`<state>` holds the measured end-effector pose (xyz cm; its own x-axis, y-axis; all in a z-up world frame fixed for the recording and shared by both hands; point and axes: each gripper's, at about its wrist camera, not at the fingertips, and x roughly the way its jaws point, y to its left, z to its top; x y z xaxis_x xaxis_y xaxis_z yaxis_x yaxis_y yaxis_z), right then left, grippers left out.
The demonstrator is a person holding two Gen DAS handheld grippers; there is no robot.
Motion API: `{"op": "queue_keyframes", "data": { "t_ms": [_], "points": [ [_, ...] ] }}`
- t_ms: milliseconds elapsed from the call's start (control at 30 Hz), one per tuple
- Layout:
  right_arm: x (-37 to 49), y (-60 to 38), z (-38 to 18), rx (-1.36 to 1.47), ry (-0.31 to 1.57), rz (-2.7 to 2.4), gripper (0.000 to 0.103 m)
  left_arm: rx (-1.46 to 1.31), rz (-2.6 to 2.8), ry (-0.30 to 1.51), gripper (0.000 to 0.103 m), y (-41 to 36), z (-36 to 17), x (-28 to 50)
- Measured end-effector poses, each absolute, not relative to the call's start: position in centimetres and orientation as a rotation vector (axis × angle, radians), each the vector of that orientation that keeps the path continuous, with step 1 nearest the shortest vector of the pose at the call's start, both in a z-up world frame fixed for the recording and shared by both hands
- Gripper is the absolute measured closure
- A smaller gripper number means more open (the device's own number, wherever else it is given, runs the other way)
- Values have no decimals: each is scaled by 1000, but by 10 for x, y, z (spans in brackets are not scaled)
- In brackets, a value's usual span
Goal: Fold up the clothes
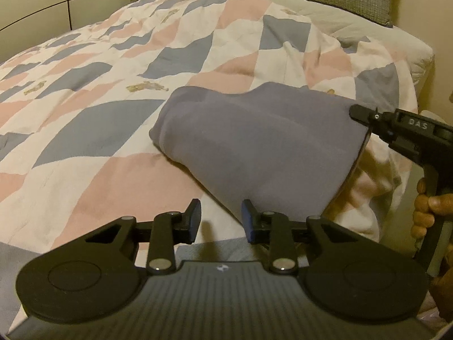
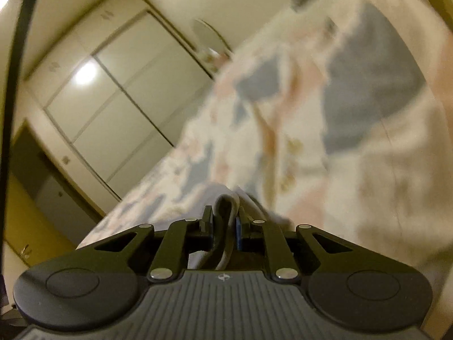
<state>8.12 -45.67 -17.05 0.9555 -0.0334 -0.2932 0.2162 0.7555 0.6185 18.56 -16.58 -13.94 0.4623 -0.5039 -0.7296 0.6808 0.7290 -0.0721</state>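
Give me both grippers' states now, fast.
Left gripper: open, holding nothing, next to the grey garment.
Right gripper: shut on the garment's edge, lifting it off the bed.

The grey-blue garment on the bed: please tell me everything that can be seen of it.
The grey-blue garment looks like soft, matte knit cloth, plain, with no print. It is folded over into a thick, rounded bundle. It lies on the patchwork quilt, and its right edge is lifted by the right gripper, which is shut on a fold of it. The left gripper is open at its near edge, not holding it.
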Motion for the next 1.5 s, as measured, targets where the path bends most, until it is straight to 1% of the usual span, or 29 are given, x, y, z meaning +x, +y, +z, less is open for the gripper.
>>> {"op": "queue_keyframes", "data": {
  "t_ms": [100, 133, 200, 233, 267, 333, 367, 400, 433, 500, 533, 600, 633, 667, 733, 933, 1033, 1133, 1233, 1300, 1367, 1400, 1500],
  "points": [
    [96, -459, -182, 691, 371, -207, 89, 267, -720, 831, 77, -169, -147, 186],
    [91, -462, -187, 705, 380, -211, 91, 272, -715, 838, 77, -169, -150, 186],
    [81, -467, -197, 733, 400, -219, 90, 282, -705, 853, 77, -169, -155, 186],
    [78, -468, -197, 737, 405, -221, 86, 285, -701, 859, 77, -169, -157, 186],
    [78, -466, -192, 712, 399, -226, 79, 285, -698, 858, 77, -168, -156, 186],
    [73, -459, -176, 631, 369, -254, 70, 285, -691, 855, 77, -167, -155, 187],
    [70, -454, -168, 584, 348, -276, 67, 284, -686, 854, 77, -166, -154, 188],
    [66, -449, -160, 530, 316, -309, 58, 283, -682, 854, 77, -166, -154, 188],
    [62, -444, -153, 484, 286, -322, 53, 283, -679, 854, 77, -165, -154, 188],
    [54, -435, -146, 421, 261, -287, 54, 279, -675, 855, 77, -164, -154, 188],
    [60, -431, -148, 394, 277, -250, 55, 277, -676, 858, 77, -164, -155, 187],
    [70, -428, -159, 354, 340, -223, 56, 276, -677, 861, 77, -163, -154, 186],
    [76, -428, -168, 334, 387, -232, 58, 277, -676, 859, 78, -162, -153, 185],
    [82, -430, -178, 321, 438, -253, 58, 280, -674, 852, 78, -161, -151, 185],
    [86, -437, -190, 330, 490, -271, 62, 287, -670, 838, 78, -158, -146, 184],
    [66, -431, -154, 327, 359, -298, 58, 250, -724, 725, 78, -162, -125, 187],
    [62, -425, -140, 360, 287, -229, 59, 227, -755, 662, 78, -165, -114, 189],
    [71, -417, -142, 331, 298, -183, 59, 206, -785, 606, 78, -170, -106, 192],
    [83, -420, -161, 340, 374, -198, 60, 231, -799, 646, 78, -186, -126, 207],
    [88, -423, -176, 321, 435, -239, 64, 277, -786, 676, 78, -197, -146, 214],
    [92, -428, -182, 305, 460, -257, 64, 318, -772, 701, 77, -207, -163, 219],
    [94, -431, -184, 302, 473, -263, 60, 318, -770, 696, 78, -206, -161, 216],
    [98, -438, -185, 308, 488, -267, 59, 314, -765, 680, 81, -204, -154, 208]
  ]
}}
